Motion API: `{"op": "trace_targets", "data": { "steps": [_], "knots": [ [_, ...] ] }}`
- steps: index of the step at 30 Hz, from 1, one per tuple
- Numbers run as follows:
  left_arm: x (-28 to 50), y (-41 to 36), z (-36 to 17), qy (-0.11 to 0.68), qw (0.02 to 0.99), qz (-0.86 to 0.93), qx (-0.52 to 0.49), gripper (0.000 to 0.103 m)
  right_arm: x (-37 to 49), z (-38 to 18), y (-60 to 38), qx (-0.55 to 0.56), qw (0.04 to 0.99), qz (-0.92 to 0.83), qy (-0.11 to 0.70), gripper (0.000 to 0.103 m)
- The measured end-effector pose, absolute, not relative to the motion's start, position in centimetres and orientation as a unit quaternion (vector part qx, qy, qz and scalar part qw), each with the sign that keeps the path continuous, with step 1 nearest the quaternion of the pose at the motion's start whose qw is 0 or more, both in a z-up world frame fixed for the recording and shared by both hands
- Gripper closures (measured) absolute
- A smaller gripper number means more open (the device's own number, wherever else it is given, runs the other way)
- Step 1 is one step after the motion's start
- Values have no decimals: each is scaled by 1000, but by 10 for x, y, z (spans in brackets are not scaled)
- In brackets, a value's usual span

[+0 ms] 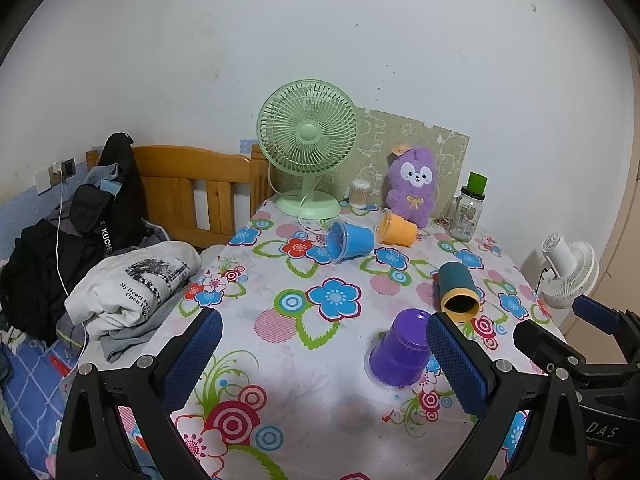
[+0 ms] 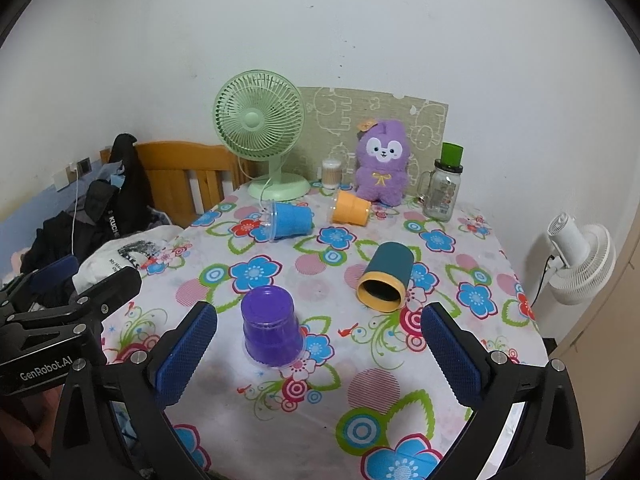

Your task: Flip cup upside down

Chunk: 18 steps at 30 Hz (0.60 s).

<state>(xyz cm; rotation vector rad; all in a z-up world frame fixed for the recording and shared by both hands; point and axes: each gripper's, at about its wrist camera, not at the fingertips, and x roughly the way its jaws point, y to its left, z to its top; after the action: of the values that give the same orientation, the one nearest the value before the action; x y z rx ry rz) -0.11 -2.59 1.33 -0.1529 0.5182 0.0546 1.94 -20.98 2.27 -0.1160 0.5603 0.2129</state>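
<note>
Right wrist view, right gripper (image 2: 318, 354) fingers wide (empty), purple cup (image 2: 271, 326) inverted between, left gripper (image 1: 324, 360) wide too

glass jar (image 2: 441, 191) label unreadable, shirt (image 1: 140, 284) print partly folded under

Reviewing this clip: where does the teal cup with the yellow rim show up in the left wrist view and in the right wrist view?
Left wrist: the teal cup lies on its side right of centre, just above the gripper's right-hand finger, mouth toward the camera.
Right wrist: the same cup lies right of centre, above and between the two fingers.
Shared landmark: the upside-down purple cup stands just left of it and nearer the camera in both.
</note>
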Motion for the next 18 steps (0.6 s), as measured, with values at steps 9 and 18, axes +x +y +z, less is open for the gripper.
{"op": "trace_targets", "data": {
  "steps": [9,18],
  "knots": [
    [-1,-26,13,256,963,26,-76,0,19,23,-210,-57,954,105,276,0],
    [-2,-26,13,255,964,26,-76,0,19,23,-210,-56,954,104,276,0]
  ]
}}
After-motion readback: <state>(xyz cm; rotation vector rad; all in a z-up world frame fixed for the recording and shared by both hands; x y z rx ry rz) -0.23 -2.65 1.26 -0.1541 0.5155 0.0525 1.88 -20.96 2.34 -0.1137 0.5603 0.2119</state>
